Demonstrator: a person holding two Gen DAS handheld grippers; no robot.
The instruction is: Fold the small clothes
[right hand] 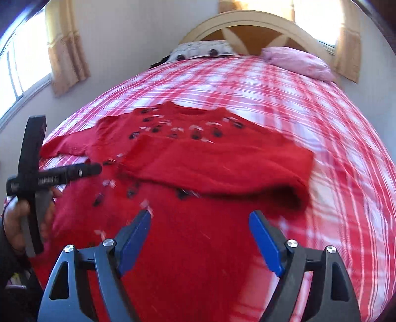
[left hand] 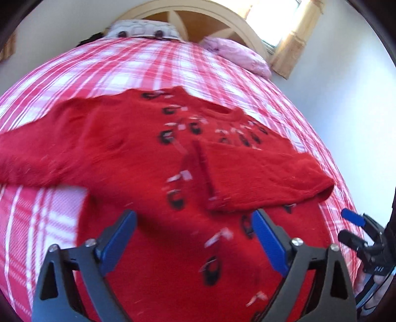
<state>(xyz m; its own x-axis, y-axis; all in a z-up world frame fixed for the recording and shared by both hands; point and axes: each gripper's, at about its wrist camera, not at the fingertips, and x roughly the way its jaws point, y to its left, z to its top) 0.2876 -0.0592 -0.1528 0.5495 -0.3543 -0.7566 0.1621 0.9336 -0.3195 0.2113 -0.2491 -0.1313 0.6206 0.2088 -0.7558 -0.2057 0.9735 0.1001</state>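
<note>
A small red knit sweater (left hand: 128, 153) with black and white motifs lies flat on the bed, neck toward the headboard. Its right sleeve (left hand: 262, 173) is folded across the chest; it also shows in the right wrist view (right hand: 222, 166). The left sleeve (left hand: 32, 151) lies spread out to the left. My left gripper (left hand: 194, 216) is open and empty, hovering over the sweater's lower body. My right gripper (right hand: 199, 218) is open and empty, over the sweater's lower body (right hand: 188, 247) just below the folded sleeve. The right gripper also shows at the right edge of the left wrist view (left hand: 346, 224).
The bed carries a red-and-white plaid cover (left hand: 148, 64). A pink pillow (left hand: 237, 54) and a patterned pillow (left hand: 141, 31) lie by the arched wooden headboard (right hand: 250, 22). Curtained windows (right hand: 22, 57) flank the bed. The left gripper's handle and hand (right hand: 32, 173) show at left.
</note>
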